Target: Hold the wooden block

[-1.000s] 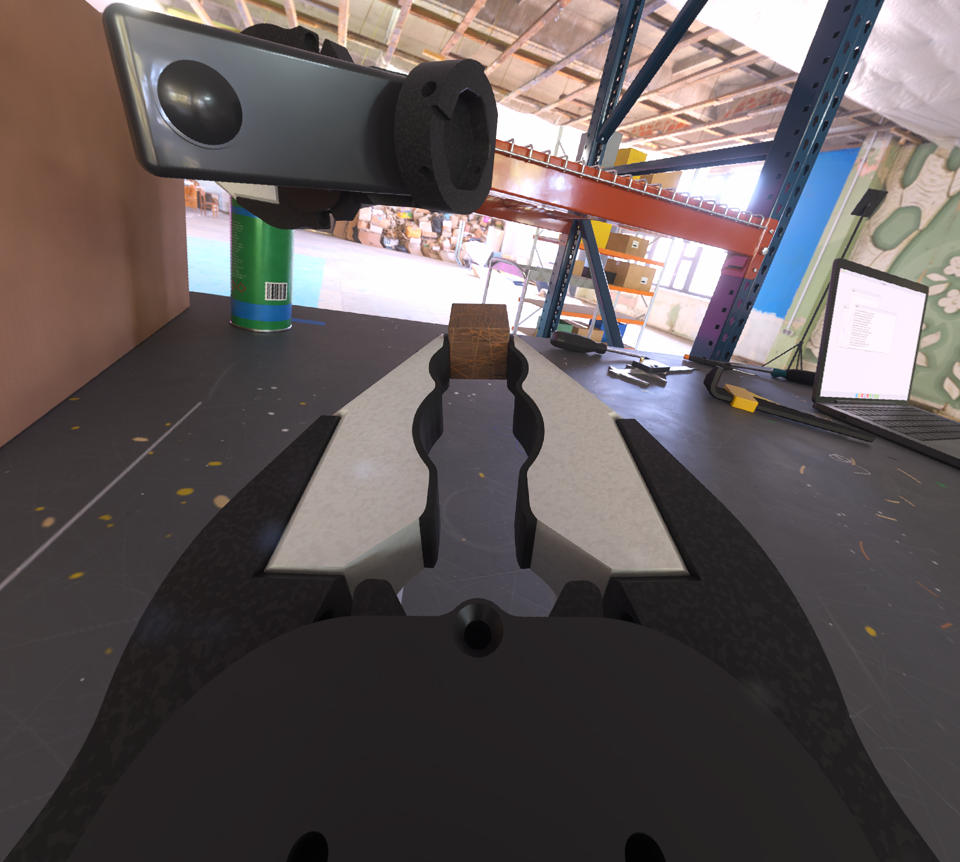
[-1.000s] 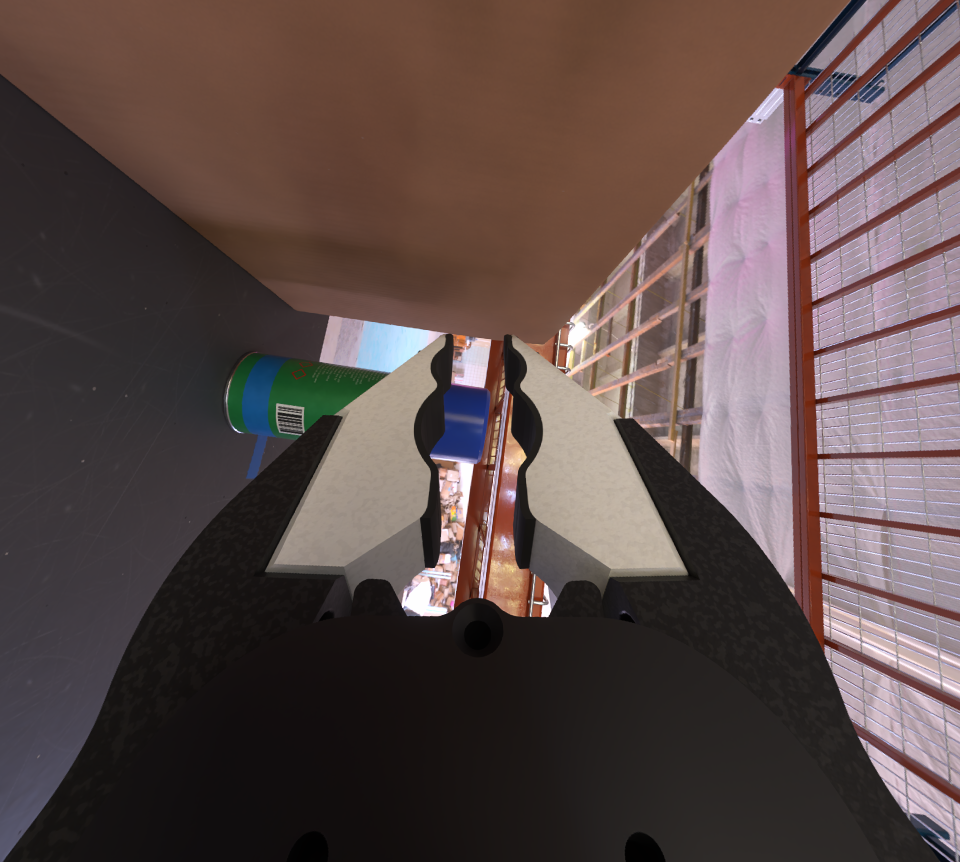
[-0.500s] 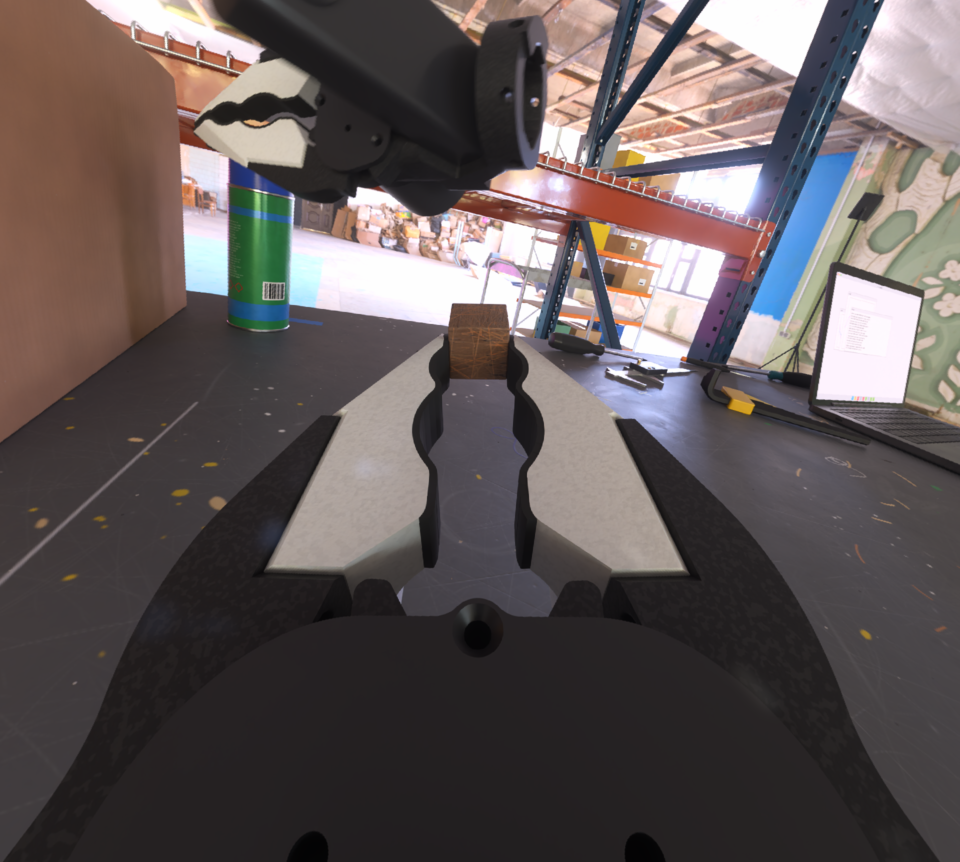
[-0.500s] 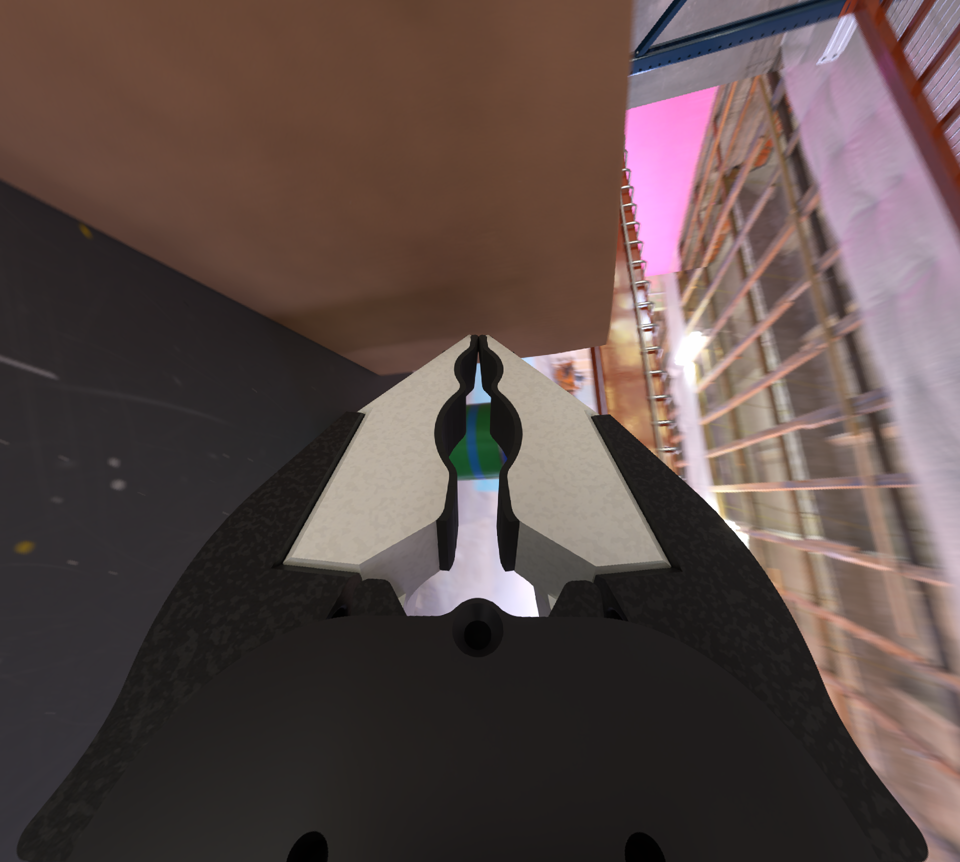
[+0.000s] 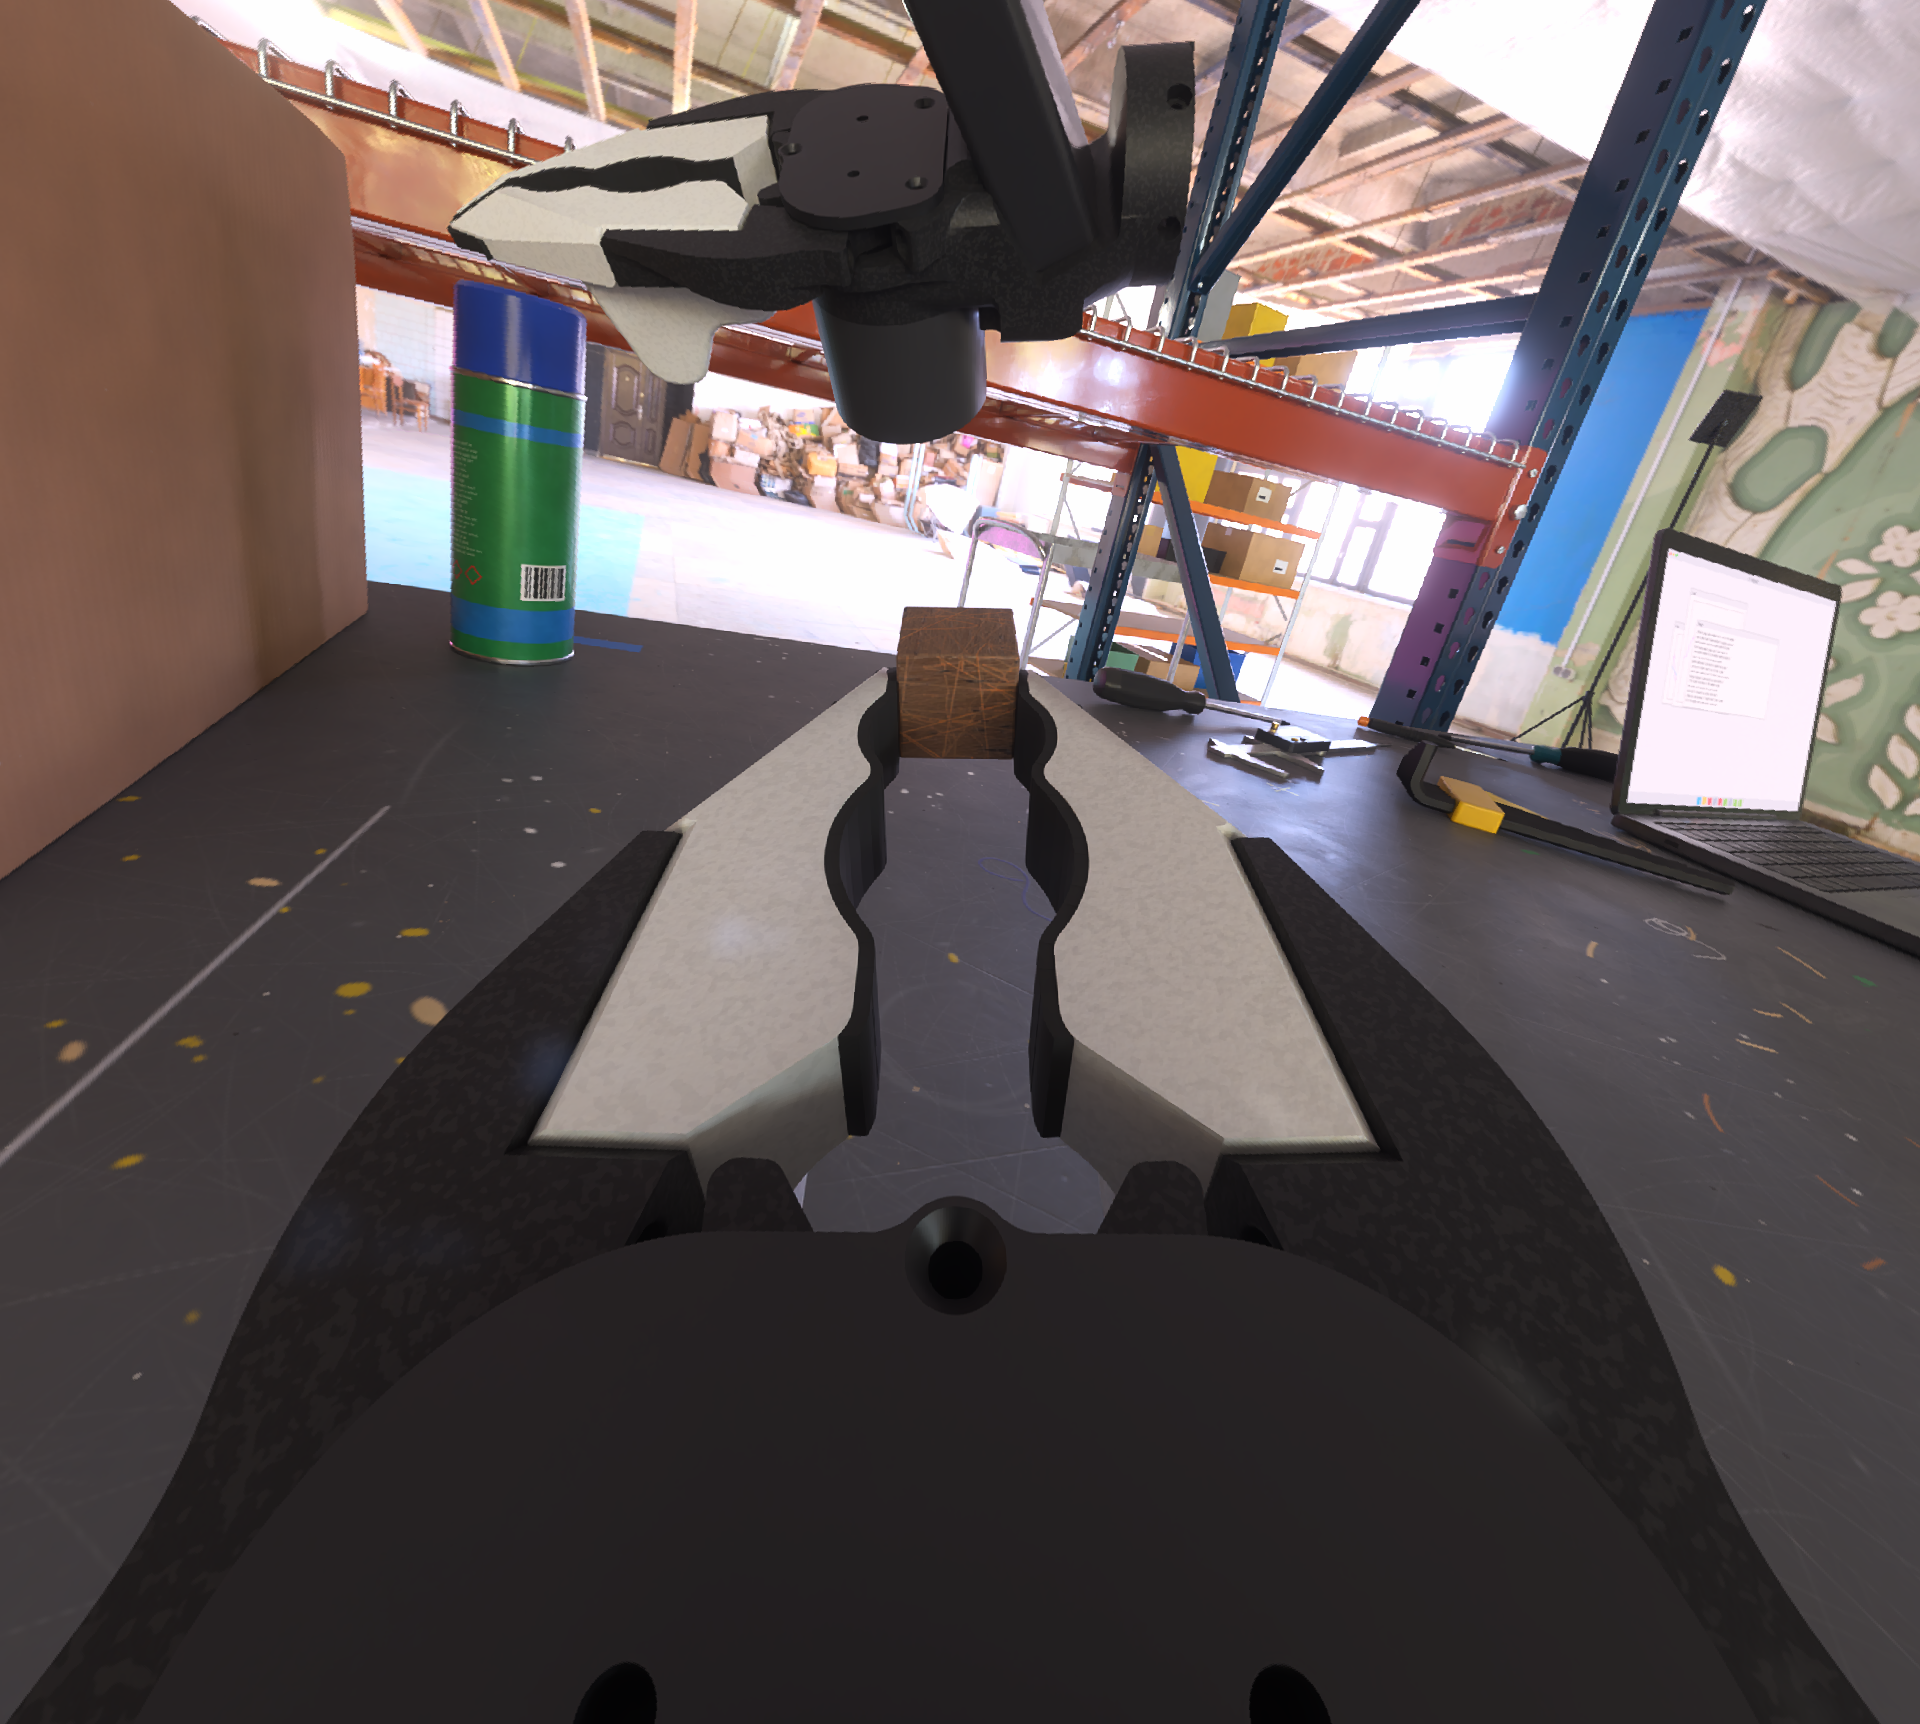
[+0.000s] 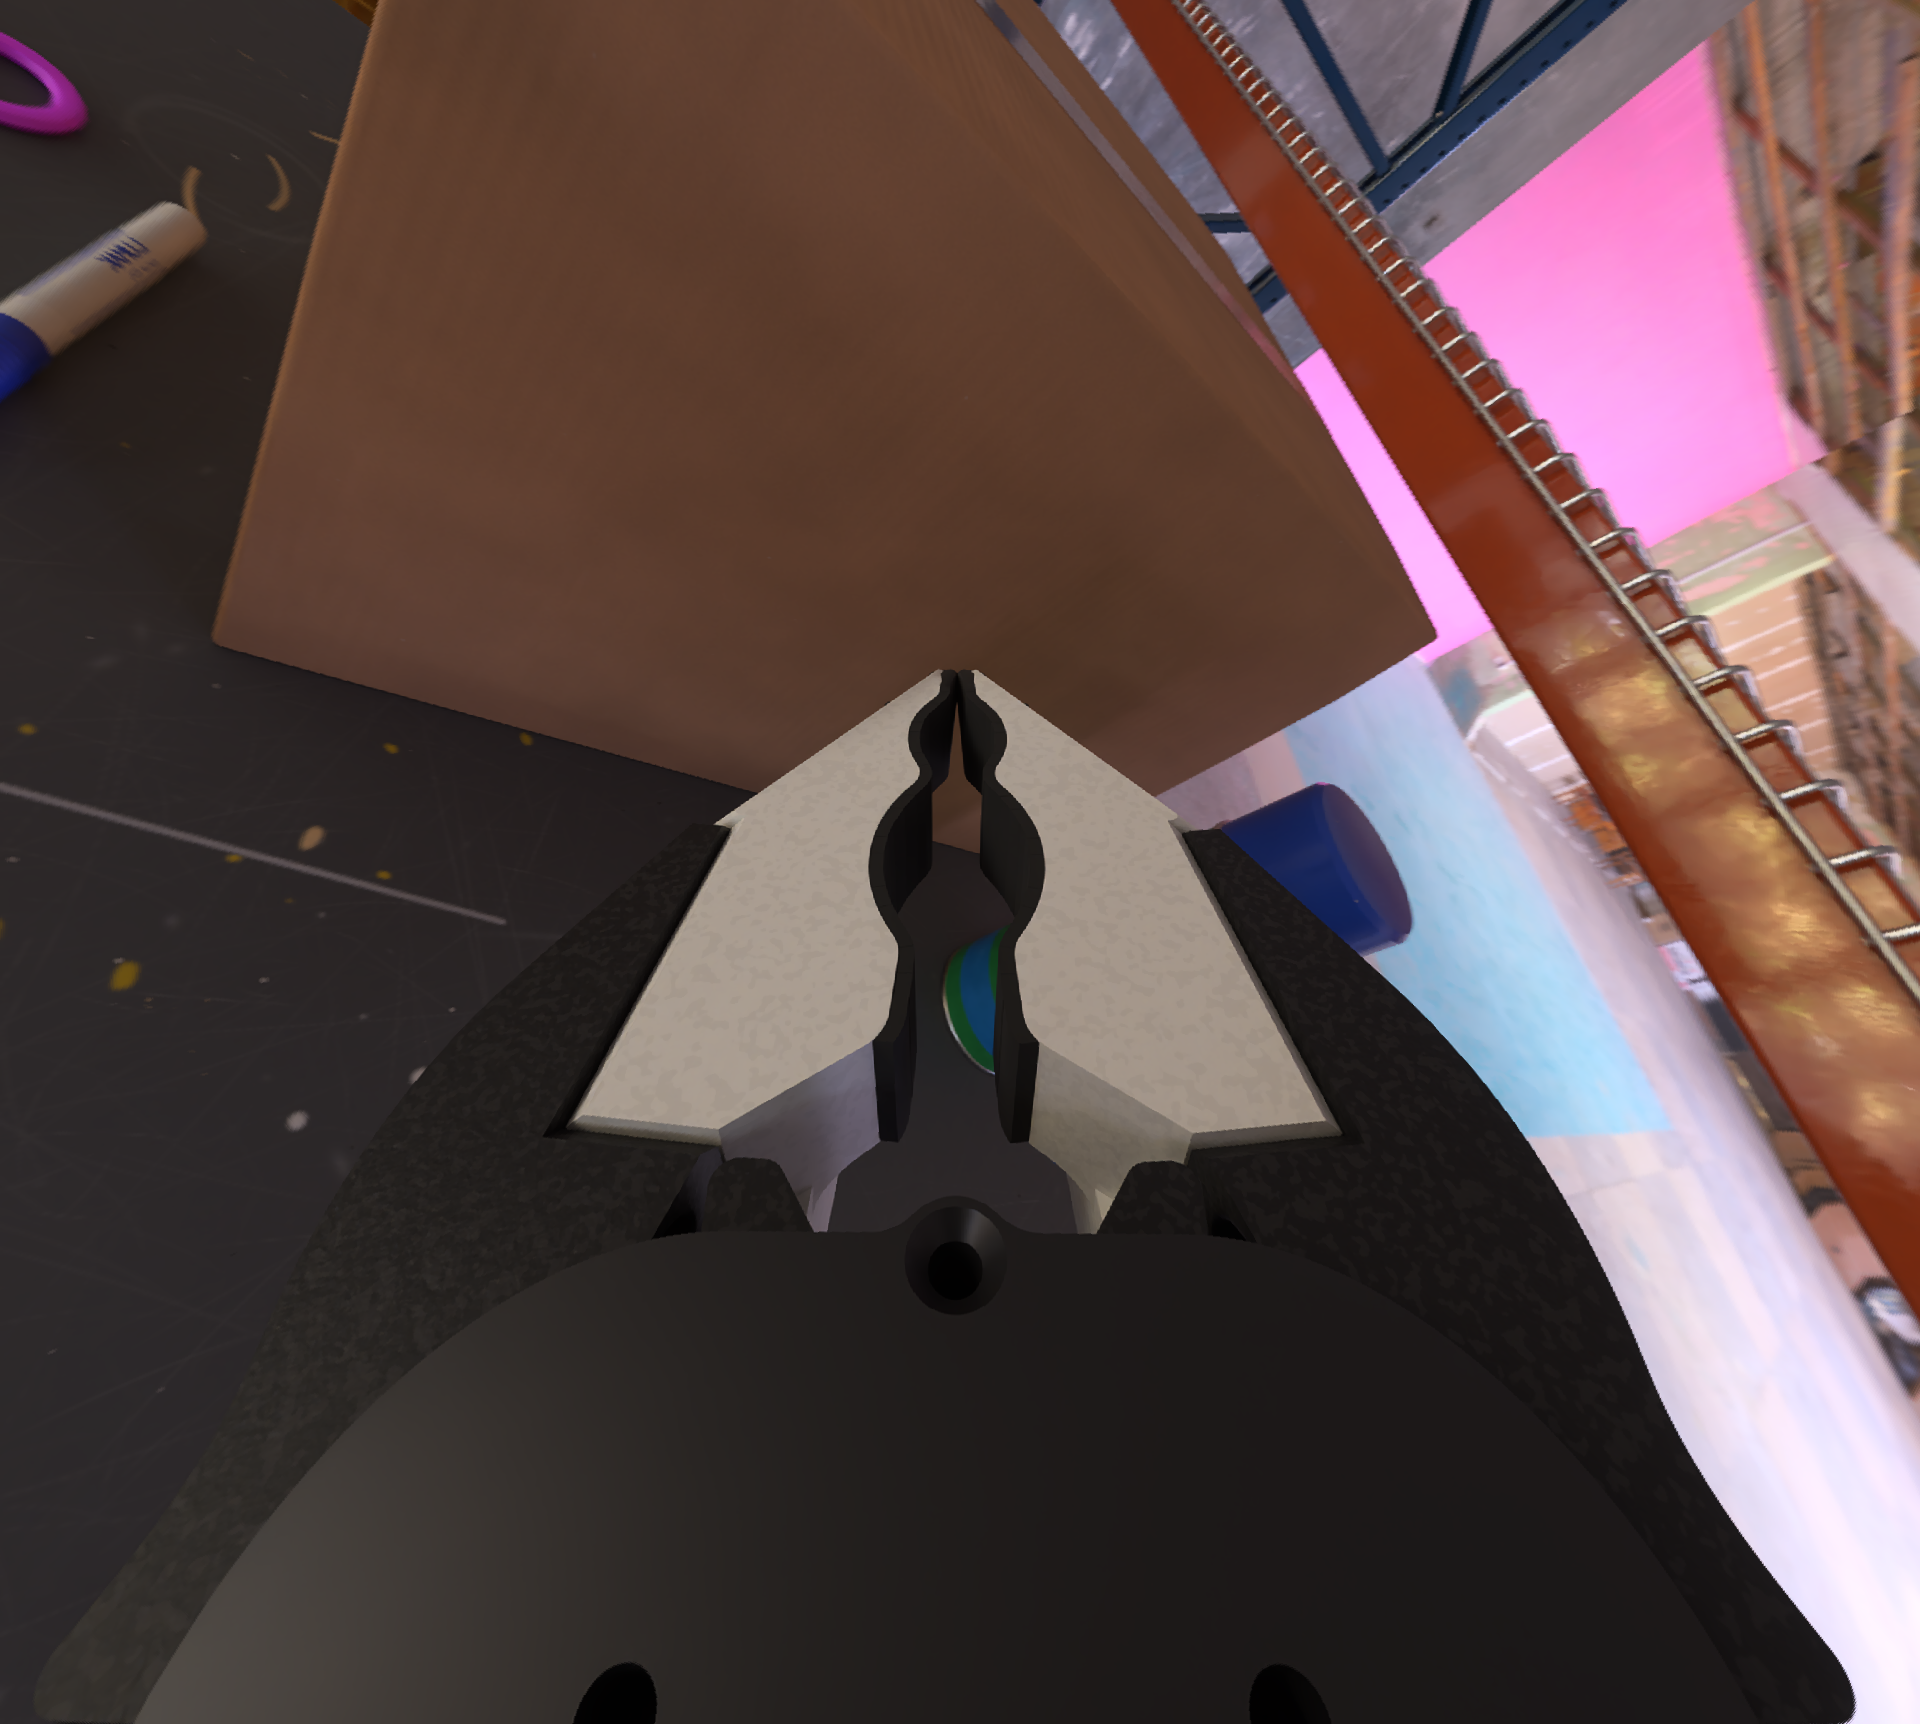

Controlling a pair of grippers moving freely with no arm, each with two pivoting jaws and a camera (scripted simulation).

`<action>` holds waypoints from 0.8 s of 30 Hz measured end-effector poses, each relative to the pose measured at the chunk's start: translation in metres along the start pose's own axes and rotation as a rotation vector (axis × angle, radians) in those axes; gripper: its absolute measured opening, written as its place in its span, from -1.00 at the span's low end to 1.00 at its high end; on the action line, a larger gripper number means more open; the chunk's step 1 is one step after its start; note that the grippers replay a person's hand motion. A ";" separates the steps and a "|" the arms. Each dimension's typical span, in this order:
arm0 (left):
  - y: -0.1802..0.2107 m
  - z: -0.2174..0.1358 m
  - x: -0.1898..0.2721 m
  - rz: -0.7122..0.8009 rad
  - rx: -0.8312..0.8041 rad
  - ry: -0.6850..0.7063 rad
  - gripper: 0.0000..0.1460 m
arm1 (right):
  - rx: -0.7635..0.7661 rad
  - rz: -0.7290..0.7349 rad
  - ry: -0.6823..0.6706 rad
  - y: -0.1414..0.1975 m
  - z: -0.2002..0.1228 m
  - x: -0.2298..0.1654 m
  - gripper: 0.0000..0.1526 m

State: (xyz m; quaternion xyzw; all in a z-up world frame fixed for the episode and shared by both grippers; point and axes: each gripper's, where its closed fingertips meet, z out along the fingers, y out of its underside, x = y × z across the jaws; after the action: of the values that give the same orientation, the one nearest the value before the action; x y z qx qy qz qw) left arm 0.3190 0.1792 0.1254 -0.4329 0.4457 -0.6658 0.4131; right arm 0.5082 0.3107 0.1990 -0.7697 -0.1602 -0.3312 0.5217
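In the left wrist view, a small brown wooden block (image 5: 956, 683) sits between the tips of my left gripper (image 5: 956, 708), which is shut on it just above the dark table. My right gripper (image 5: 488, 214) shows in that view too, hanging above and to the left of the block with its jaws closed and empty. In the right wrist view, my right gripper (image 6: 956, 682) is shut with nothing between its tips, pointing at a brown cardboard box (image 6: 790, 324). The block is not in the right wrist view.
A green and blue spray can (image 5: 514, 479) stands at the back left beside the cardboard box (image 5: 156, 386). An open laptop (image 5: 1735, 718), a screwdriver (image 5: 1153, 692) and hand tools (image 5: 1475, 807) lie at the right. A marker (image 6: 88, 292) and a purple ring (image 6: 36, 90) lie left of the box.
My right gripper has closed fully and swung round and upward, turning from the spray can towards the box. My left gripper stays shut on the block without moving.
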 end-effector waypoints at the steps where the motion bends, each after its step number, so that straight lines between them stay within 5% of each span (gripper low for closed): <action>1: 0.000 0.000 0.000 0.000 0.000 0.000 -0.72 | 0.001 0.013 -0.016 0.000 0.000 -0.001 -1.00; 24: -0.001 0.001 0.001 -0.008 0.000 0.006 -0.72 | -0.036 0.063 -0.210 0.006 0.009 -0.007 -1.00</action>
State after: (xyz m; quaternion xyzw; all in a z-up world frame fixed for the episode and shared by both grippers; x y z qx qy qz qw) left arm 0.3196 0.1785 0.1263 -0.4326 0.4454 -0.6687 0.4091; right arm 0.5101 0.3171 0.1881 -0.8140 -0.1840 -0.2349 0.4983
